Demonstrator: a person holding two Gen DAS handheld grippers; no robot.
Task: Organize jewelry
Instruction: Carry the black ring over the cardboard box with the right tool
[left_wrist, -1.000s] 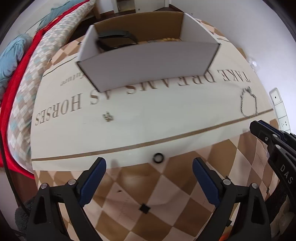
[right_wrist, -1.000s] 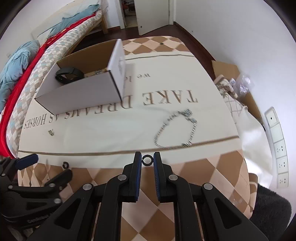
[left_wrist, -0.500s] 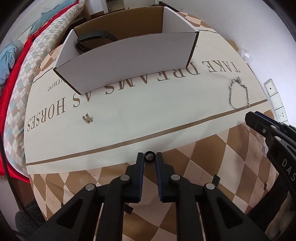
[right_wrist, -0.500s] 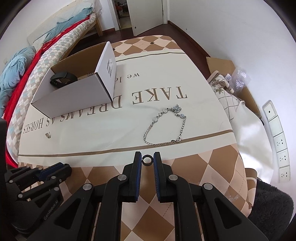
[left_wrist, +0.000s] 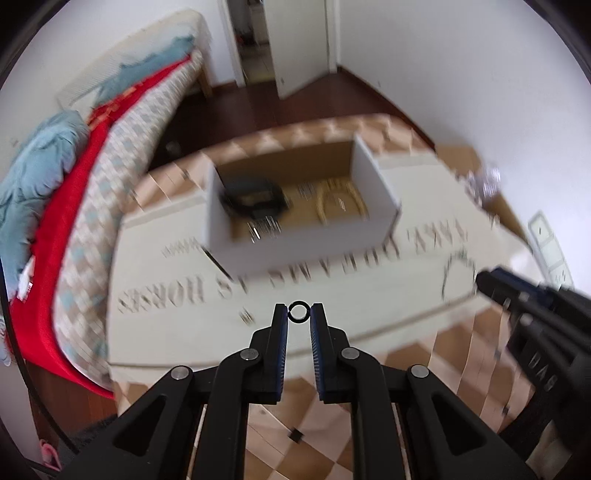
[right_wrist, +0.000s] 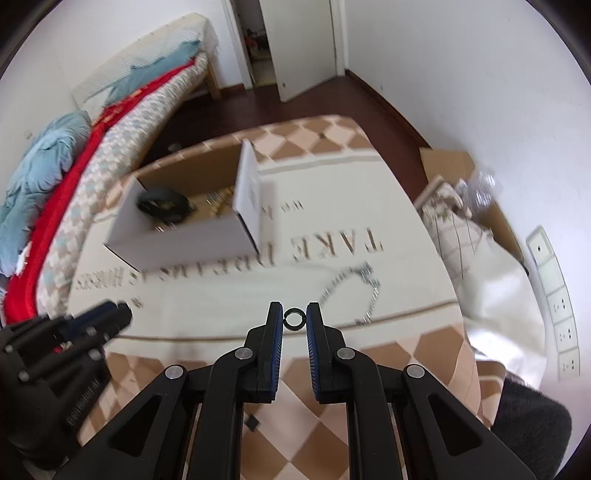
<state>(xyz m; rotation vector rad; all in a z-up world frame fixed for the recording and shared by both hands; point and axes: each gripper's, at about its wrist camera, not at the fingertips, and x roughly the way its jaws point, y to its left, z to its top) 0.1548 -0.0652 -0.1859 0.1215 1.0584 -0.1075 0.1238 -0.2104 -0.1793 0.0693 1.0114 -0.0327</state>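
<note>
Both grippers are up off the table, each with a small ring pinched right at its tips. The left gripper (left_wrist: 298, 313) has its two blue-padded fingers closed in on a dark ring (left_wrist: 298, 312), which sits upright between the very ends of the jaws, touching a pad on each side and showing its full circle to the camera. On the other side it's the same picture: the right gripper (right_wrist: 294, 318) is clamped on a second dark ring (right_wrist: 294, 319), again squarely between the fingertips, held at the outermost end and not deeper in. Beyond the jaws lies the tablecloth (right_wrist: 229, 317), cream with large lettering and a brown checkered border. On it stands the open white cardboard box (right_wrist: 192, 240), set well ahead of both grippers, and inside it a black band (right_wrist: 162, 202) rests toward the left end, with some gold-coloured pieces (left_wrist: 340, 195) to its right, too blurred to tell what they are. A silver chain bracelet (right_wrist: 354, 291) lies in a loop on the cloth, just ahead and right of the right gripper's tips. A tiny piece (left_wrist: 244, 315) sits on the cloth just left of the left gripper's fingers, too smeared to identify. A bed with a red blanket (right_wrist: 55, 206) runs along the left.
</note>
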